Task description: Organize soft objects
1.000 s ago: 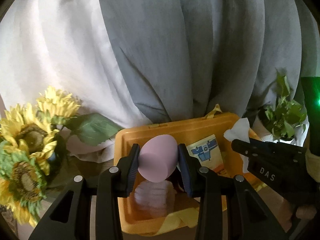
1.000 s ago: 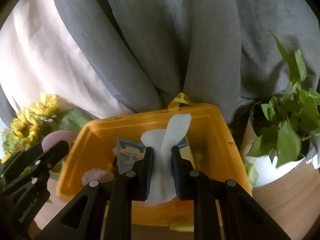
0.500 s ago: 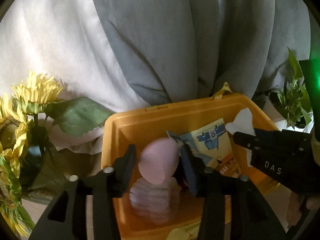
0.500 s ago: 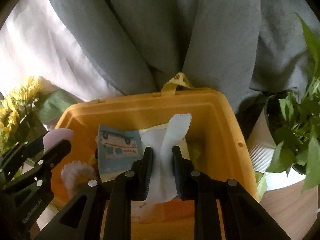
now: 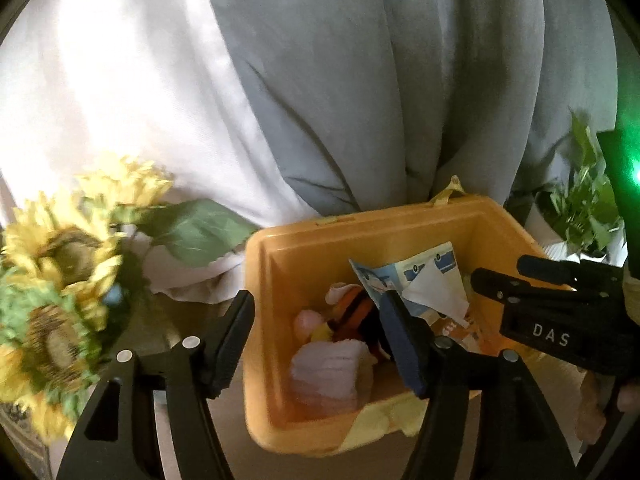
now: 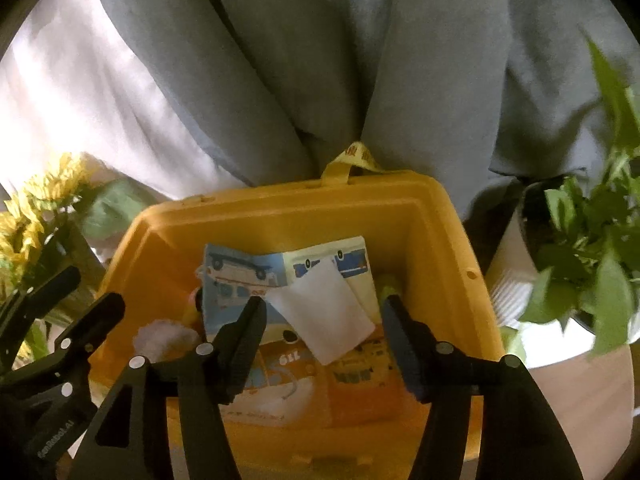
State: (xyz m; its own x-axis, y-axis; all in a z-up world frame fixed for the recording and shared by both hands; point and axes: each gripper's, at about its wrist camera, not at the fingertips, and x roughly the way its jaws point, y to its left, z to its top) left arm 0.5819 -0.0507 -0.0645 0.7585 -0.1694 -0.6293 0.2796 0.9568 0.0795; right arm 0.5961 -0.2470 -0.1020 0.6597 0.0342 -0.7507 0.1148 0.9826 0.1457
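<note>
Both claws I'm holding agape, empty: left claw [image 5: 316, 336], right claw [image 6: 322, 334]. White tissue [image 6: 325, 312] lying directly below right claw, inside yellow bin [image 6: 444, 248], corner pointing away.

Both wrist views look forward and down, close over the bin [image 5: 400, 220] [image 6: 288, 208]; each sees the other tongs [image 5: 496, 276] [image 6: 80, 292] alongside.

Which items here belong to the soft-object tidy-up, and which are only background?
Part of the job:
orange bin
white cloth, lying in the bin
pink folded cloth
picture booklet
left gripper, open
right gripper, open

Just around:
sunflowers
potted plant
grey curtain
</note>
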